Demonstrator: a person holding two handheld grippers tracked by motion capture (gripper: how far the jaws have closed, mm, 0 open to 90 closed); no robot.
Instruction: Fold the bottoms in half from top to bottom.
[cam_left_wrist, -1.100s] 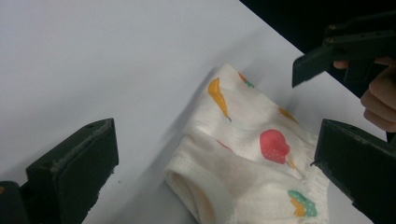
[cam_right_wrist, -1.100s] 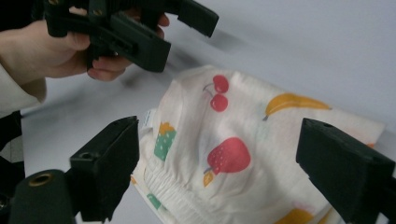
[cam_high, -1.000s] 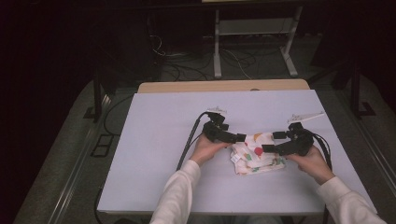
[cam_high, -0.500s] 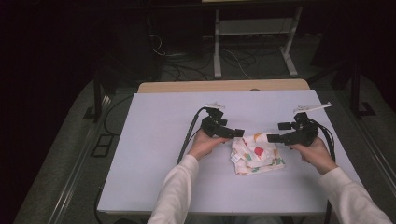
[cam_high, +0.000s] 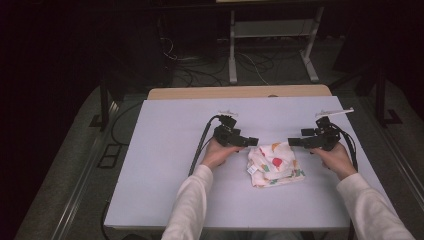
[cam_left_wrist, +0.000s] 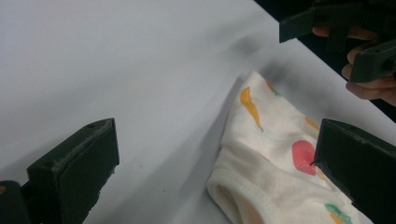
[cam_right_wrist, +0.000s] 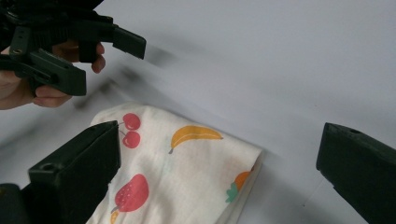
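Observation:
A folded white cloth (cam_high: 275, 164) printed with fruit lies flat on the pale table (cam_high: 165, 170), a little right of centre. My left gripper (cam_high: 252, 142) hovers just off the cloth's far left corner, jaws open and pointing right. My right gripper (cam_high: 292, 142) hovers off the far right corner, jaws open and pointing left. In the left gripper view the cloth (cam_left_wrist: 275, 158) lies below and ahead of the open left gripper (cam_left_wrist: 215, 172), with the right gripper (cam_left_wrist: 345, 42) beyond it. In the right gripper view the cloth (cam_right_wrist: 187, 158) lies under the open right gripper (cam_right_wrist: 217, 175), and the left gripper (cam_right_wrist: 70, 46) faces it.
A wooden strip (cam_high: 240, 92) runs along the table's far edge. Beyond it, cables (cam_high: 200, 65) and a white frame (cam_high: 272, 30) stand on the dark floor. A black cable (cam_high: 199, 145) trails from the left gripper across the table.
Both grippers were down on the cloth a second ago. They have since lifted off, drawn apart and moved toward the far side. The cloth stays folded on the table.

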